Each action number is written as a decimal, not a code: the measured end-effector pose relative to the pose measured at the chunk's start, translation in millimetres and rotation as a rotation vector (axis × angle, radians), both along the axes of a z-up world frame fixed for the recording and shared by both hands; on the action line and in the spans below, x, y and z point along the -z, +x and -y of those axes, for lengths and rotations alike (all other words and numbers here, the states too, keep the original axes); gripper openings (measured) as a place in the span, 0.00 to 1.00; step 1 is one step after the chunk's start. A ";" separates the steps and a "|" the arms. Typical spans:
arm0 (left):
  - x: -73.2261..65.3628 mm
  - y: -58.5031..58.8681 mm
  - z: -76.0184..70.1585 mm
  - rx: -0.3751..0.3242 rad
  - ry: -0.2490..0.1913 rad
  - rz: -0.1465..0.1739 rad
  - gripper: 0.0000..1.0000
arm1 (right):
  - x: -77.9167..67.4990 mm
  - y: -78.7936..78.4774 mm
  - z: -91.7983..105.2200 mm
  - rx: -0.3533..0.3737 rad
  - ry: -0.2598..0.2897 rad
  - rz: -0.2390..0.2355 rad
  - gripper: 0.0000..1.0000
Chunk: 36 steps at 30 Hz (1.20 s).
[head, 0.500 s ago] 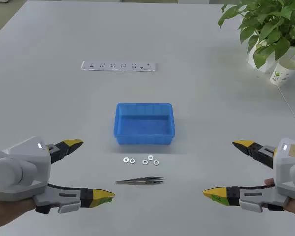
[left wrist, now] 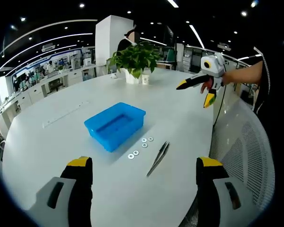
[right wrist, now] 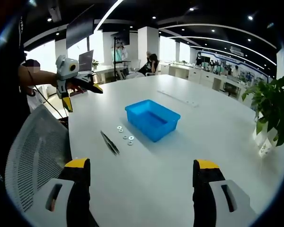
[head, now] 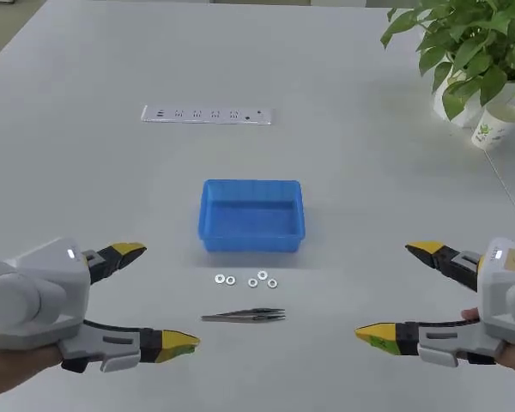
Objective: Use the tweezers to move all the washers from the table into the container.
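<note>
We find the plant [head: 472, 51] cut off by the head view's top and right edges, and the right tool [head: 383, 292] runs past that right edge. The washers [head: 252, 282] are too small to show detail.

Open-plan office w/ desk rows [right wrist: 201, 71], monitor [right wrist: 86, 59], mesh chair [right wrist: 33, 151].

Shiny metal tweezers [head: 243, 316] and washers [head: 245, 280]; blue plastic container [head: 252, 215] — matt table [head: 369, 197]
</note>
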<state>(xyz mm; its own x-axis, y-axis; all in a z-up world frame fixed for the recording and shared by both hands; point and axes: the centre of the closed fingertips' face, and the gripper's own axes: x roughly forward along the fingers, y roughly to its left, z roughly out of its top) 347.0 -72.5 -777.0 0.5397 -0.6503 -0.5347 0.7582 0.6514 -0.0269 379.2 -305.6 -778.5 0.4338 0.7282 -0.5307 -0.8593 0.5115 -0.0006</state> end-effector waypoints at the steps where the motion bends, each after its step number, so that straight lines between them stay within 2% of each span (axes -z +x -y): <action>1: -0.1 0.0 -0.1 0.000 0.000 0.001 0.96 | -0.2 0.1 0.0 0.000 0.000 0.001 0.91; 36: 0.0 0.2 1.9 0.013 0.004 0.000 0.96 | -1.1 0.7 2.4 0.005 -0.003 0.004 0.90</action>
<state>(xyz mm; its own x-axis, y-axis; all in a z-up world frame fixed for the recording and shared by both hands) 347.2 -74.4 -777.1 0.5314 -0.6547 -0.5375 0.7664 0.6419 -0.0243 380.0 -308.0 -777.4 0.4395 0.7245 -0.5310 -0.8569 0.5155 -0.0059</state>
